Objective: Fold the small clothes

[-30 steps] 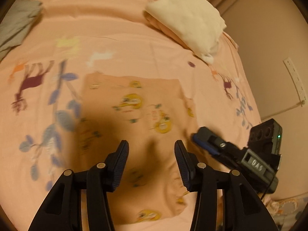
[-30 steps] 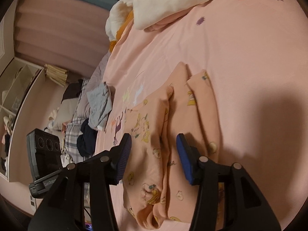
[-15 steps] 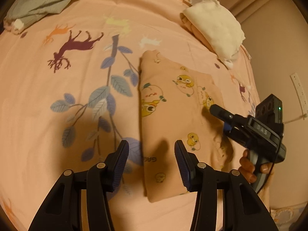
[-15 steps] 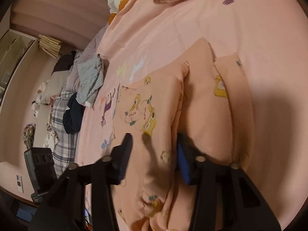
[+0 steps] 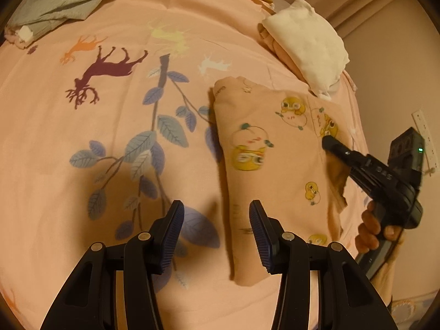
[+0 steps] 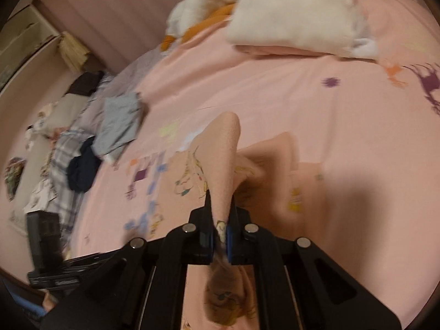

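Note:
A small peach garment with yellow cartoon prints (image 5: pixel 269 148) lies folded lengthwise on the pink bedsheet (image 5: pixel 115 121). My left gripper (image 5: pixel 217 225) is open and empty, hovering over the garment's near left edge. My right gripper (image 6: pixel 220 220) is shut on a fold of the same garment (image 6: pixel 222 154) and lifts it into a ridge. In the left wrist view the right gripper (image 5: pixel 330 143) rests on the garment's right side.
A folded white and pink pile (image 5: pixel 305 46) lies past the garment near the bed's far edge. A grey garment (image 5: pixel 60 0) lies at the far left. More clothes, dark and plaid (image 6: pixel 79 165), sit beside the bed. A wall stands at the right.
My right gripper has closed on a fold of the garment and raised it. My left gripper has shifted left, toward the garment's left edge, staying open.

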The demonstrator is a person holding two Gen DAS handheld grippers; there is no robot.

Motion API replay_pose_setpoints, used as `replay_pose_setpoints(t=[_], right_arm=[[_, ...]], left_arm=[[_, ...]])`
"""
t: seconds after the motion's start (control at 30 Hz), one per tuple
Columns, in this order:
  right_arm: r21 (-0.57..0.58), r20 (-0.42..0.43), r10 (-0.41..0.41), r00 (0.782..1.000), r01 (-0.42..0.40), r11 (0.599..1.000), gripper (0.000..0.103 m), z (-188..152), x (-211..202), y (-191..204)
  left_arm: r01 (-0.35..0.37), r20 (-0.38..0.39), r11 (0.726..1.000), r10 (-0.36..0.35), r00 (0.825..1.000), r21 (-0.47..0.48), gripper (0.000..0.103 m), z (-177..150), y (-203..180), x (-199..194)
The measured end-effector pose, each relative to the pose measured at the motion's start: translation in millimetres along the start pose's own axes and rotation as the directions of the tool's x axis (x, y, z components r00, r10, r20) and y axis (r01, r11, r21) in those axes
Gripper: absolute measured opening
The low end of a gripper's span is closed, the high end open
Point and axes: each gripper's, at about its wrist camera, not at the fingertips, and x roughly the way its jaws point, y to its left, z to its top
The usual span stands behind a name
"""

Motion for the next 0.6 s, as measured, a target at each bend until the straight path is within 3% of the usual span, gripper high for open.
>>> replay_pose_setpoints(t=[0.13,0.3,0.43,0.53,0.6], right_arm=[[0.072,-0.086,-0.034,0.996,0.04,0.997,0.011,-3.3,18.1,-31.6],[0.122,-0.014,-0.037,0.999,0.039,0.992,0.024,4.5,12.3,-47.5],[0.064,0.09,-0.147,0.985,0.141,0.988,0.024,20.7,-0.7,-41.6],[-0.02,0.119,-0.075,0.99,0.078,0.997,0.018,22.4,-5.8,-27.4],[-0.045,0.075,-0.064,0.995,0.067,0.997,0.017,22.0,2.2,-24.5]], left_arm=[[0.014,-0.002,0.999,-0.014,1.0,0.035,0.047,4.0,-15.1,5.0],[0.045,0.002,0.991,-0.046,0.999,0.128,0.047,4.4,-44.4,11.8],[0.05,-0.008,0.976,-0.049,0.999,0.211,0.047,0.6,-66.0,23.1],[0.043,-0.029,0.964,-0.037,0.999,0.261,0.047,-5.0,-73.8,36.6],[0.028,-0.04,0.959,-0.018,0.999,0.282,0.047,-8.3,-76.1,44.6]])
